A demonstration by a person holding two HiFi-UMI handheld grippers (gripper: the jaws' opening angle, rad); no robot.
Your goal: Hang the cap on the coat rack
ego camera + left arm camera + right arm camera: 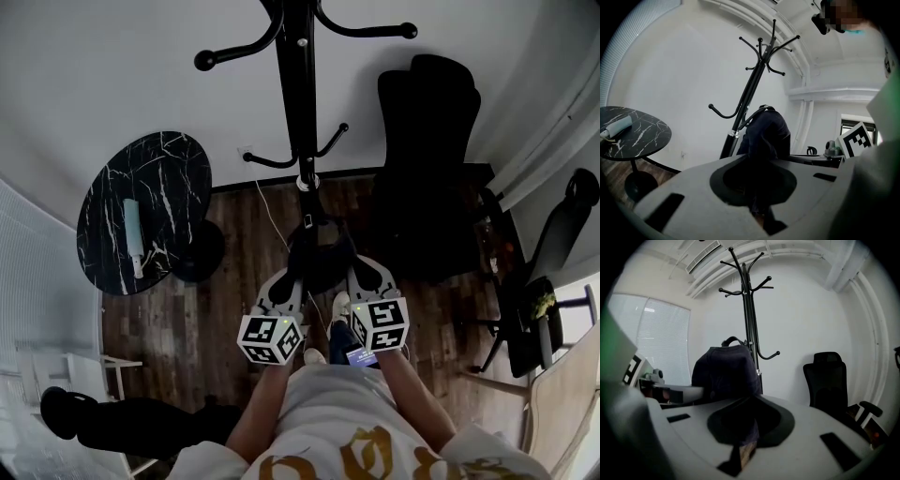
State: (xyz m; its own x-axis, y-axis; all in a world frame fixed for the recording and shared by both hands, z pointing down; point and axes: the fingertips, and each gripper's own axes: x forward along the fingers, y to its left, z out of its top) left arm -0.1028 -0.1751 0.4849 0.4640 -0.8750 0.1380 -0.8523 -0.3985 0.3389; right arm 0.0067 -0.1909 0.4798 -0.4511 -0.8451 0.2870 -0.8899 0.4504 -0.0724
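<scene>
Both clamp dark cap (322,264) btwn narrow jaws, L gripper (292,281) & R gripper (356,279), facing coat rack (298,94).

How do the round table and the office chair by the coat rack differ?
The table stands left of the coat rack in the head view, the chair right of it. The table top is white-veined marble; the chair is plain black. The table is a flat round top with a pale object lying on it; the chair has a tall back. Both are dark and stand on the wooden floor.
</scene>
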